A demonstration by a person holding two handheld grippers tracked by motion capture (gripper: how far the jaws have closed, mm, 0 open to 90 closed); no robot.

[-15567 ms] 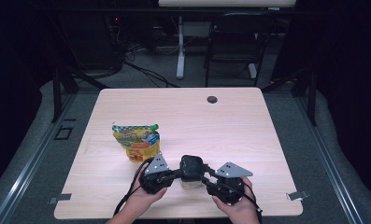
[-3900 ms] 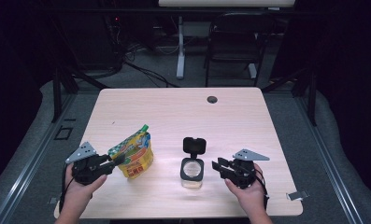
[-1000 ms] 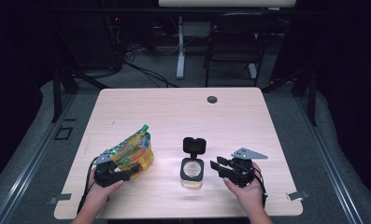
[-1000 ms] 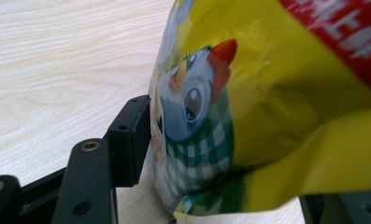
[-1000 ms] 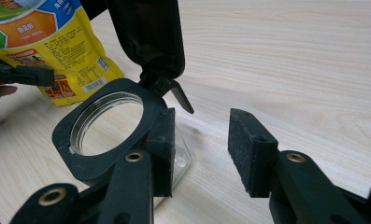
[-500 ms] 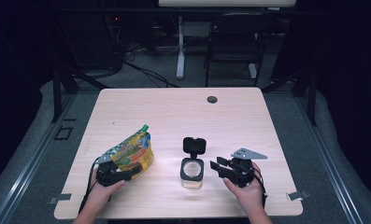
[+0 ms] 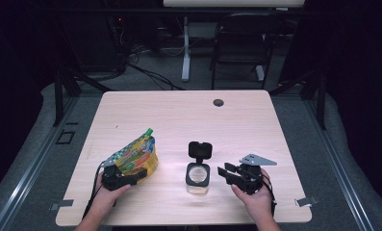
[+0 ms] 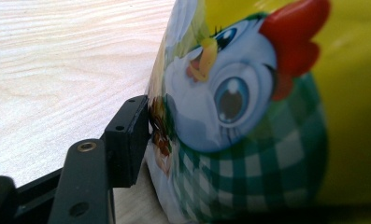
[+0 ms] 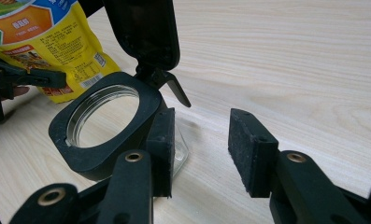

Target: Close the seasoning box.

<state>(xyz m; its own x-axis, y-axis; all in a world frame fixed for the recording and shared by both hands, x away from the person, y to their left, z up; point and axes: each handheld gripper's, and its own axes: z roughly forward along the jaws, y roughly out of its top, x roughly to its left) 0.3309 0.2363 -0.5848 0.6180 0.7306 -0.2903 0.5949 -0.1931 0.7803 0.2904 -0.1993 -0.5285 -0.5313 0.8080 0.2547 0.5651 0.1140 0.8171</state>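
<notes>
A yellow snack bag (image 7: 136, 155) printed with a cartoon hen (image 8: 248, 107) stands leaning on the table's left front. My left gripper (image 7: 123, 177) is at its lower end. One pad (image 8: 129, 135) presses the bag's side, and the bag hides the other jaw. A clear jar (image 7: 198, 174) with a black collar (image 9: 103, 135) and a flipped-up black lid (image 9: 143, 30) stands at centre front. Just right of it, my right gripper (image 7: 232, 173) is open with nothing between its pads (image 9: 199, 151); its left pad sits beside the collar.
The wooden table (image 7: 188, 115) has a small black grommet (image 7: 218, 102) near its far edge. A chair and cables stand on the dark floor behind it. Both forearms come in over the front edge.
The left gripper has edged slightly right onto the bag's base since a second ago; several seconds back it stood left of the bag. The right gripper and the jar have not moved.
</notes>
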